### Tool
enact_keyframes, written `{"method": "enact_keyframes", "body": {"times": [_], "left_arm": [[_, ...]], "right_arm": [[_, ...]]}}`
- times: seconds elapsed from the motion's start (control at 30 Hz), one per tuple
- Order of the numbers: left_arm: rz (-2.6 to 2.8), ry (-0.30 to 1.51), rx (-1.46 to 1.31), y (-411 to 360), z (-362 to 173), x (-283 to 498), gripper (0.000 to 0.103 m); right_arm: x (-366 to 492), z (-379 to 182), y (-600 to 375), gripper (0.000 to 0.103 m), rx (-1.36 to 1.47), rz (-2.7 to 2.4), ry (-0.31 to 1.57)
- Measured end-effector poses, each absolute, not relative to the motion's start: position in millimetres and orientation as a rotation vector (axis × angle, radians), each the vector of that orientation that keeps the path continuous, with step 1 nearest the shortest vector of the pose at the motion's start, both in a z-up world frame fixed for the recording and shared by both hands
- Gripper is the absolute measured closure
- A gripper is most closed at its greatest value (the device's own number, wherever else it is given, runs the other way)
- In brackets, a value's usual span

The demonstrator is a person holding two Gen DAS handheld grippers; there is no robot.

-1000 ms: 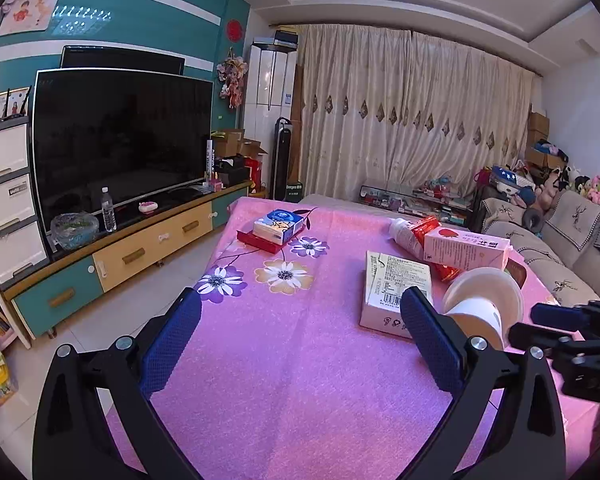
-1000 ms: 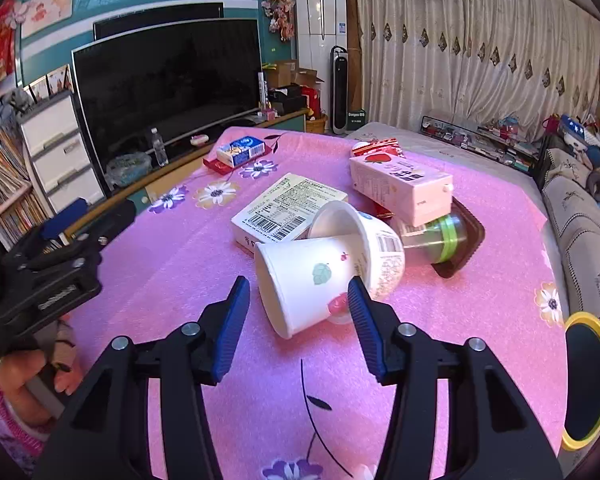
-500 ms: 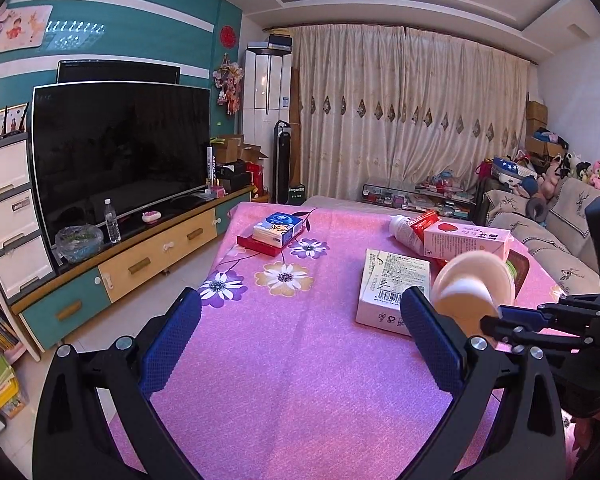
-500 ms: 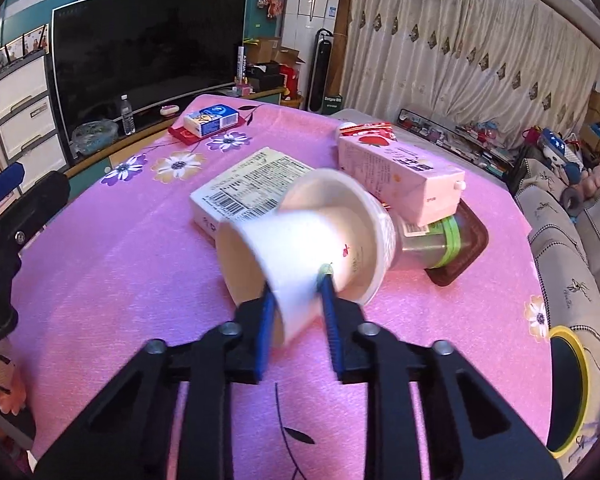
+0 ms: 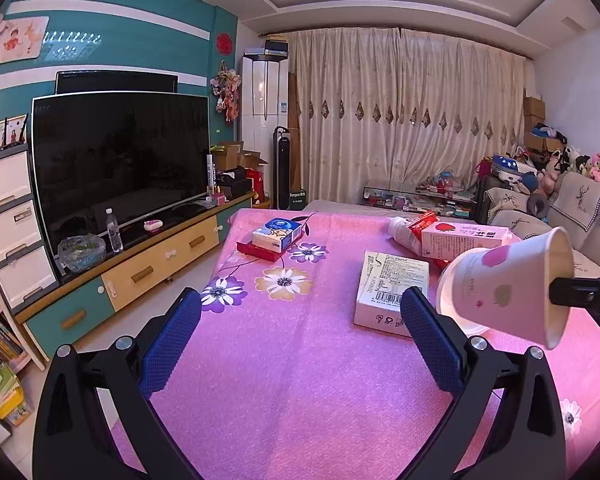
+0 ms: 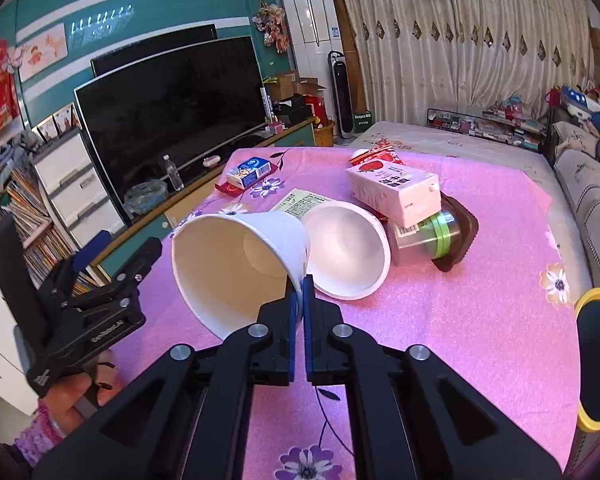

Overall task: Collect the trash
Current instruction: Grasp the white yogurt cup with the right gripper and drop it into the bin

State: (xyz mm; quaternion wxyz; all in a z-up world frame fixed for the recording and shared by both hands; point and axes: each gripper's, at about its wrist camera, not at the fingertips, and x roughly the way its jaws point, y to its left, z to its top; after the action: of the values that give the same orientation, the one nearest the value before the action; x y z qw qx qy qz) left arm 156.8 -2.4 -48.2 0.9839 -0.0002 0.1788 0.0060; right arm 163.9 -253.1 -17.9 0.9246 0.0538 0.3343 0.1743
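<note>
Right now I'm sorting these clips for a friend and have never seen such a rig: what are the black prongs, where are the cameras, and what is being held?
The prongs are hand-held tools, one in each of a person's hands; each carries a camera looking along its fingers. In the right tool's view, the right tool has just closed on the rim of a white paper cup. The left tool stands open, holding nothing. On the pink tablecloth lie a second cup, a pink carton, a flat box and a blue pack.
</note>
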Motion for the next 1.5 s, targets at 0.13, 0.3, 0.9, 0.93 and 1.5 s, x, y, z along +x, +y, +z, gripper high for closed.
{"method": "enact_keyframes", "body": {"times": [0.13,0.3,0.9,0.93,1.5], "left_arm": [[0.009,0.357,0.004,-4,-48,157,0.005],[0.004,0.363,0.009,-4,-48,158,0.005],[0.018,0.384,0.049,-10,-49,162,0.005],[0.019,0.384,0.050,-10,-49,162,0.005],[0.014,0.394,0.056,-10,-51,163,0.005]], "right_arm": [[155,-13,-275,0.100,0.163,0.338,0.668],[146,-14,-339,0.100,0.231,0.181,0.643],[135,-97,-551,0.100,0.416,-0.408,0.764],[136,-102,-554,0.100,0.420,-0.422,0.773],[143,-111,-575,0.090,0.419,-0.501,0.801]]}}
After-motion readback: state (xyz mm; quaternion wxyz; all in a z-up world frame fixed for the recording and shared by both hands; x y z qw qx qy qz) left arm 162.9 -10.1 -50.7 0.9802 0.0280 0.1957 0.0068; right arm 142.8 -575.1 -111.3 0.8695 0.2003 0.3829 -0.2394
